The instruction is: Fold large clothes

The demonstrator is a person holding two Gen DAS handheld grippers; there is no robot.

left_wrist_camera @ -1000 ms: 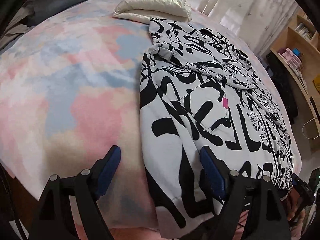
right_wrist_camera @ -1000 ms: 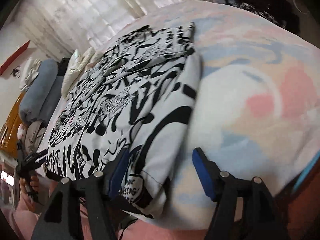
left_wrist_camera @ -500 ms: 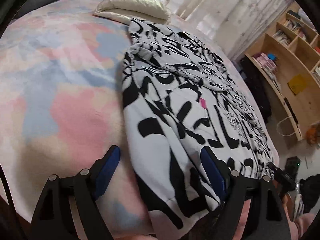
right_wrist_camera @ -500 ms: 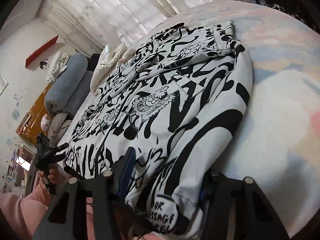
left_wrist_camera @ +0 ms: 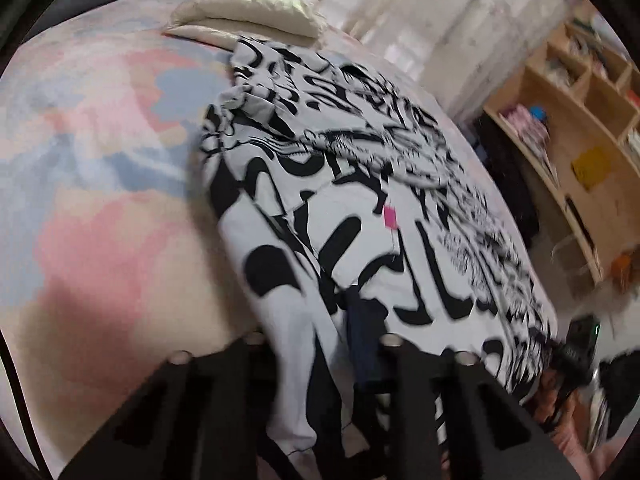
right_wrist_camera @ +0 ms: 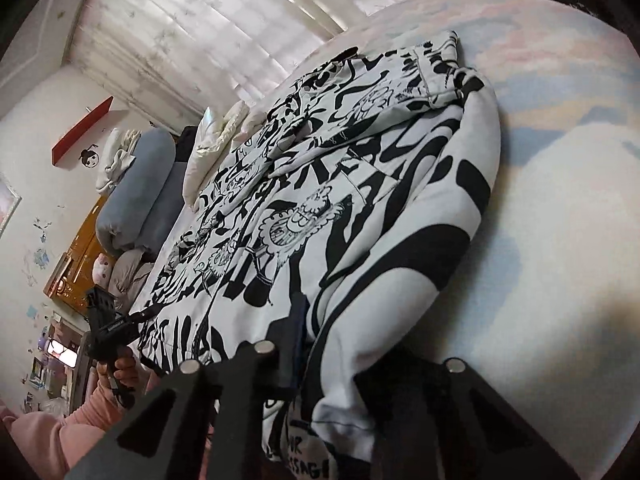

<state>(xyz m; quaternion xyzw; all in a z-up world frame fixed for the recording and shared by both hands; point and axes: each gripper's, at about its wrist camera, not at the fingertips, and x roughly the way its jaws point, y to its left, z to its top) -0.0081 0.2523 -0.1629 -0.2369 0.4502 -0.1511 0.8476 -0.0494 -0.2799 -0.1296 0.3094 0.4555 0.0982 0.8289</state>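
A large white garment with bold black print point(left_wrist_camera: 360, 208) lies lengthwise on the bed, folded into a long strip; it also shows in the right wrist view point(right_wrist_camera: 360, 200). My left gripper point(left_wrist_camera: 316, 340) is shut on the garment's near left hem corner, with cloth bunched between its fingers. My right gripper point(right_wrist_camera: 332, 340) is shut on the near right hem corner, and cloth hides its right finger. The other gripper, held in a pink-sleeved hand, shows at the edge of each view point(right_wrist_camera: 106, 320).
The bed has a pastel pink, blue and cream cover point(left_wrist_camera: 100, 200). A cream pillow point(left_wrist_camera: 248, 12) lies at the far end, and a grey bolster point(right_wrist_camera: 136, 192) lies beside it. Wooden shelves point(left_wrist_camera: 580, 128) stand to the right of the bed. Curtains point(right_wrist_camera: 200, 20) hang behind.
Both grippers moved in over the near hem corners and closed on the cloth. One second ago both stood open at the bed's edge.
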